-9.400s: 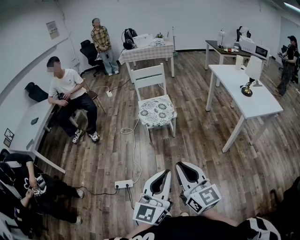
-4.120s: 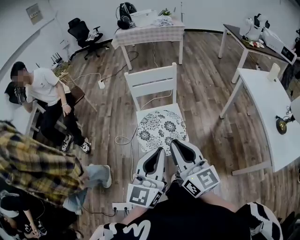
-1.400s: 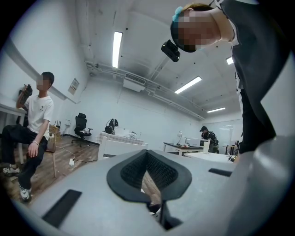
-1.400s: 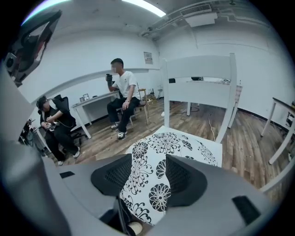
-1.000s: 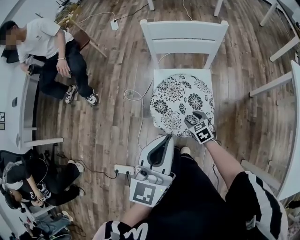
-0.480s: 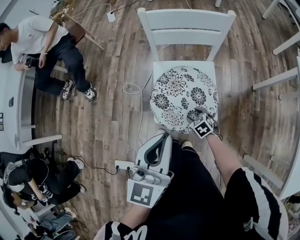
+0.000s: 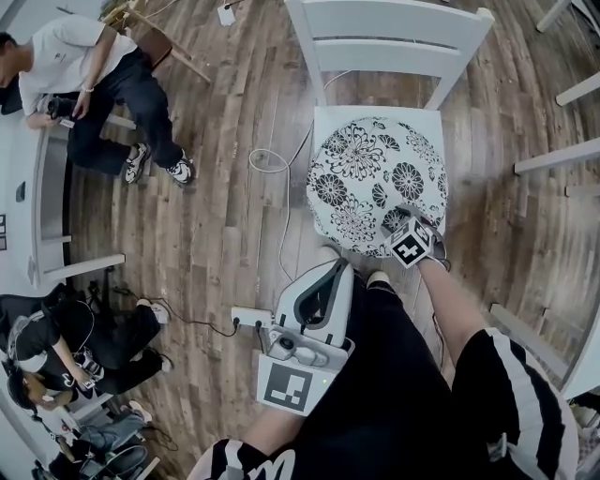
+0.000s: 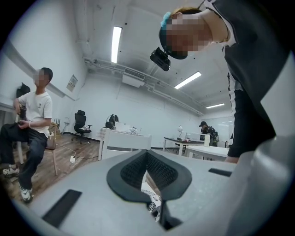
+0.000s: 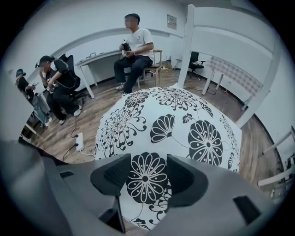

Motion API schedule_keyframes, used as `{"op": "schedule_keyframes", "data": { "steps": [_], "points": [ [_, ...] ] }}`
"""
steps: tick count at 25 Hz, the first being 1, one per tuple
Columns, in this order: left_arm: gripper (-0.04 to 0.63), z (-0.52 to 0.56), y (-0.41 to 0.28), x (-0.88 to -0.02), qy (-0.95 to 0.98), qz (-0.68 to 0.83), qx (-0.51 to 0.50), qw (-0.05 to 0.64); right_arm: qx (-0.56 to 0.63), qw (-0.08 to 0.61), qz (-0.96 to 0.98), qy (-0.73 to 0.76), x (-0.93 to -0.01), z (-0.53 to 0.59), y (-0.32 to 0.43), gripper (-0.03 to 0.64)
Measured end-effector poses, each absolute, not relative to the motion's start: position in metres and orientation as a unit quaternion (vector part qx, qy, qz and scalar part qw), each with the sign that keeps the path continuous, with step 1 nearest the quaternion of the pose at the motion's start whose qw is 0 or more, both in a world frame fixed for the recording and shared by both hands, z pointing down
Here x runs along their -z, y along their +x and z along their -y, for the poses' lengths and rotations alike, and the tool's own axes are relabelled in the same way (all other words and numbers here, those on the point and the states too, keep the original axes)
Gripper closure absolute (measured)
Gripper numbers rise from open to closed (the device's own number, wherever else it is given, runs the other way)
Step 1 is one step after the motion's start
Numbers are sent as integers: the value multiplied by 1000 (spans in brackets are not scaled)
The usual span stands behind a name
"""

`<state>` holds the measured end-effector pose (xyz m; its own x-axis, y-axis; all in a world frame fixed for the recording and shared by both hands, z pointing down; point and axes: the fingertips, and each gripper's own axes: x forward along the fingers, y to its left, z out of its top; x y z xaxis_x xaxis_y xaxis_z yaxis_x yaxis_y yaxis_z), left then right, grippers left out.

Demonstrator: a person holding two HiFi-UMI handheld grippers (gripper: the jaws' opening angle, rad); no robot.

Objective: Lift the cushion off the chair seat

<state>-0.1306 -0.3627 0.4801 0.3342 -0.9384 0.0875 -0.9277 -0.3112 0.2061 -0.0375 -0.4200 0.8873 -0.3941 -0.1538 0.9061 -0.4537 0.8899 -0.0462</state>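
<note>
- The round white cushion with black flowers (image 7: 370,178) lies flat on the seat of the white wooden chair (image 7: 394,28).
- The person's bare right arm (image 7: 450,309) reaches out and down to the near edge of the cushion.
- The right gripper (image 7: 405,217) sits at that near edge, pointing at the chair back.
- In the right gripper view, the right gripper (image 9: 145,173) has its two fingers wide apart. One black flower of the cushion (image 9: 170,120) shows in the gap. The fingers do not squeeze the cushion.
- The left gripper (image 7: 339,267) is held back, close to the person's black clothes. It hangs over the brown wooden floor (image 7: 225,187) and points toward the chair.
- In the left gripper view, the left gripper (image 8: 146,154) has its finger tips pressed together. It holds nothing.
</note>
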Motion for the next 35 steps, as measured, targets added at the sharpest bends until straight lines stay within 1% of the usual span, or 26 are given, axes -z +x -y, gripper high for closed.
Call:
{"op": "schedule_keyframes", "data": {
  "steps": [10, 16, 26, 29, 30, 32, 35],
  "points": [
    [595, 364, -143, -495, 806, 580, 13, 120, -145, 563, 796, 172, -918, 422, -38, 385],
    [596, 368, -139, -499, 811, 572, 9, 124, -164, 556, 799, 159, -917, 419, -39, 387],
    [595, 377, -129, -507, 814, 565, 12, 136, -152, 545, 806, 172, -914, 421, -41, 398],
    [596, 381, -123, -507, 816, 561, 15, 140, -152, 546, 807, 167, -913, 420, -41, 416],
    [595, 382, -122, -507, 817, 558, 13, 141, -152, 547, 807, 165, -913, 419, -41, 438],
    [595, 382, -121, -507, 819, 555, 10, 142, -147, 548, 807, 163, -913, 415, -44, 517],
    [595, 381, -122, -508, 820, 554, 10, 144, -138, 552, 806, 164, -914, 411, -46, 552]
  ]
}}
